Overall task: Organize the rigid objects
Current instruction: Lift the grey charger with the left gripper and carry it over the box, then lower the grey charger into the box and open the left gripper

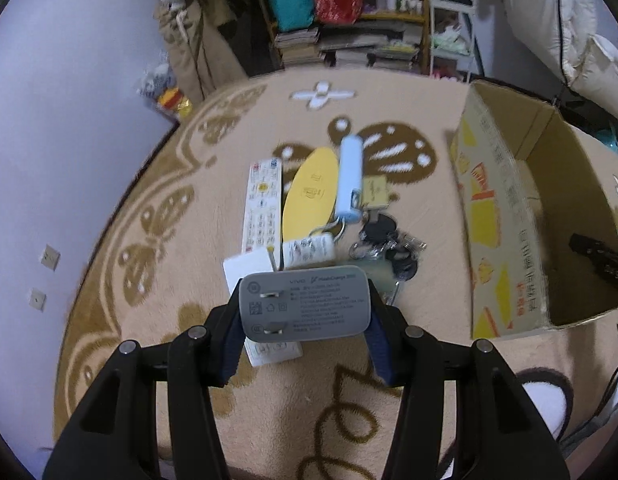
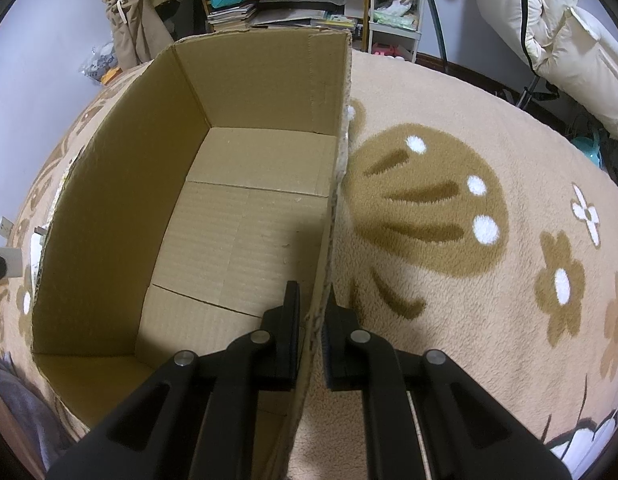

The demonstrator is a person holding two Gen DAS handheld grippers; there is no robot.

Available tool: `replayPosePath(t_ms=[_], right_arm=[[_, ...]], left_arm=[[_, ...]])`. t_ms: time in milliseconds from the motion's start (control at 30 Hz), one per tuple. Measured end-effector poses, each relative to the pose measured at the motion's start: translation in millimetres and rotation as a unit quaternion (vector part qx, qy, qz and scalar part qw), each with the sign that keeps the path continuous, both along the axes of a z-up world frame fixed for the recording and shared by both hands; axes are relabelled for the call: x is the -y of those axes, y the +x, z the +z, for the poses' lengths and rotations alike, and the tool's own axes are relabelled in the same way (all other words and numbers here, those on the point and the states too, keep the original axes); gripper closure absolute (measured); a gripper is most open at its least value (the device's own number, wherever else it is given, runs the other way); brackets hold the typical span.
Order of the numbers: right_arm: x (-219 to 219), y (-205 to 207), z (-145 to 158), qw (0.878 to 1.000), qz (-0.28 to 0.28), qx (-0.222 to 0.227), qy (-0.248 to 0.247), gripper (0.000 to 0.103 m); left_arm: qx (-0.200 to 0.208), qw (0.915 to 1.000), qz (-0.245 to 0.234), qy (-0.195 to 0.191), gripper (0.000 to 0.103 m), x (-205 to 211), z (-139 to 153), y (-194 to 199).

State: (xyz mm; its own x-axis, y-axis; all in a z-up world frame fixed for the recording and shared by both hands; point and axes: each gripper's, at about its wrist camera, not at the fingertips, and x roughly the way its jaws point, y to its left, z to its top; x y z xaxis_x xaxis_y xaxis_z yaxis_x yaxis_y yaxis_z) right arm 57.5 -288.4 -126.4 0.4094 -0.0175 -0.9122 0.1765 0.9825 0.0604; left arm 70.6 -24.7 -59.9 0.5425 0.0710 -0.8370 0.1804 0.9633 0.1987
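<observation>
my left hand-held gripper (image 1: 305, 322) clamps a smooth grey rounded-rectangular plastic charger with 2 flat metal prongs (image 1: 305, 304), lifted above the fuzzy beige butterfly-patterned rug (image 1: 237, 400). my right hand-held gripper (image 2: 312, 320) pinches the thin corrugated side wall of the open brown cardboard box (image 2: 245, 216), which sits on that rug.

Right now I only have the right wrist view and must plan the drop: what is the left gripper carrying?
Observer: The left gripper holds a grey charger between its jaws.
Operator: Is it above the cardboard box yet?
Observer: No, it hangs over the rug, with the cardboard box to its right.
Operator: What else is waiting?
Observer: A remote, a yellow oval, a pale blue cylinder and keys lie on the rug.
</observation>
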Motion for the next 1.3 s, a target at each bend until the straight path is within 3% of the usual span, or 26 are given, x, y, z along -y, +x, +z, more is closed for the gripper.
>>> replayPosePath(t_ms=[300,833,1000,1300], right_arm=[[2,0,1,1.0,0.002,0.0,0.0,0.092],[4,0,0,1.0,0.001,0.001,0.006,0.092],[5,0,0,1.0,0.001,0.001,0.006,0.092],[9,1,-2,1.0,-0.004,0.002,0.016,0.092]], left_arm=[[0.028,0.999,-0.031,-0.012,0.052,35,30,4],[0.038,0.9926,-0.092,-0.069,0.052,123,64,22],[0.031,0.9896,-0.117,-0.077,0.052,145,59,24],[-0.017,0.9853,-0.142,-0.093,0.052,169,19,33]])
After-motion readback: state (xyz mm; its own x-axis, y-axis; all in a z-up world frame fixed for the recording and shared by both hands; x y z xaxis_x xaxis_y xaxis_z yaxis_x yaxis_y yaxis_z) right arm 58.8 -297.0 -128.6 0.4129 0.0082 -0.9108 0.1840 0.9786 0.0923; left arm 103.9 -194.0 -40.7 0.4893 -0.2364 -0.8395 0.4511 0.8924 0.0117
